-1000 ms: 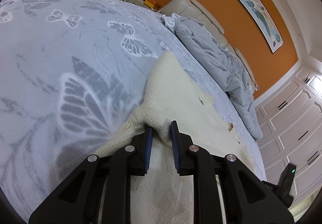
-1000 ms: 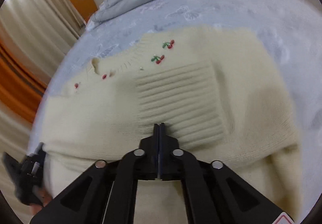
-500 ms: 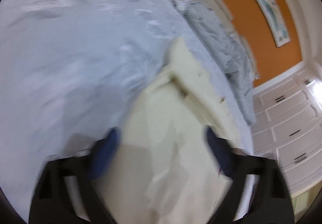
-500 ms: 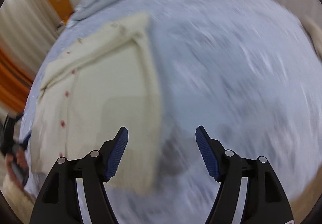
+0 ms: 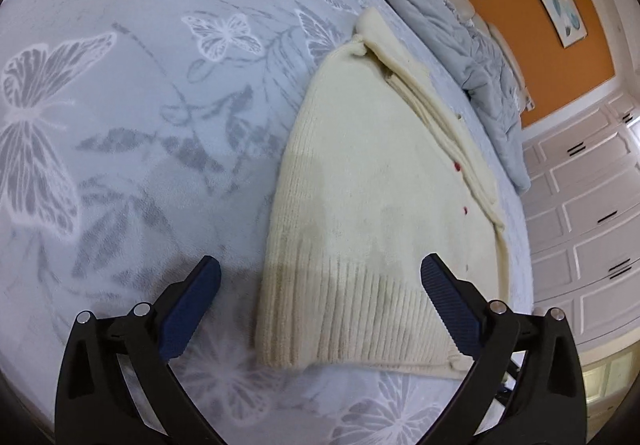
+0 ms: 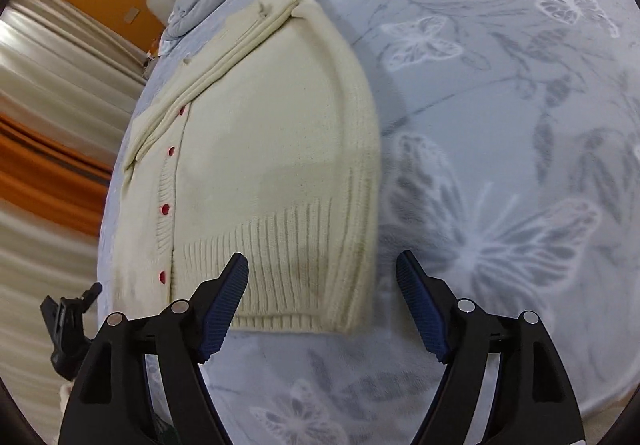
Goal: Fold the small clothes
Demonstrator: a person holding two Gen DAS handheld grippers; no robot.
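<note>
Both grippers have let go since a second ago: the left gripper point(image 5: 320, 285) and the right gripper point(image 6: 322, 285) now hover with jaws spread wide and empty, each above the ribbed hem of the cream knitted cardigan with red buttons point(image 6: 256, 149). That cardigan lies flat on the pale blue butterfly-print bedspread point(image 5: 160, 125), both sides folded inward into a narrow strip. Judging by its length, a crosswise fold, hem toward collar, probably remains.

cream cardigan point(image 5: 360, 185), red buttons point(image 6: 166, 210) | grey butterfly-print bedspread point(image 5: 140, 85)
</note>
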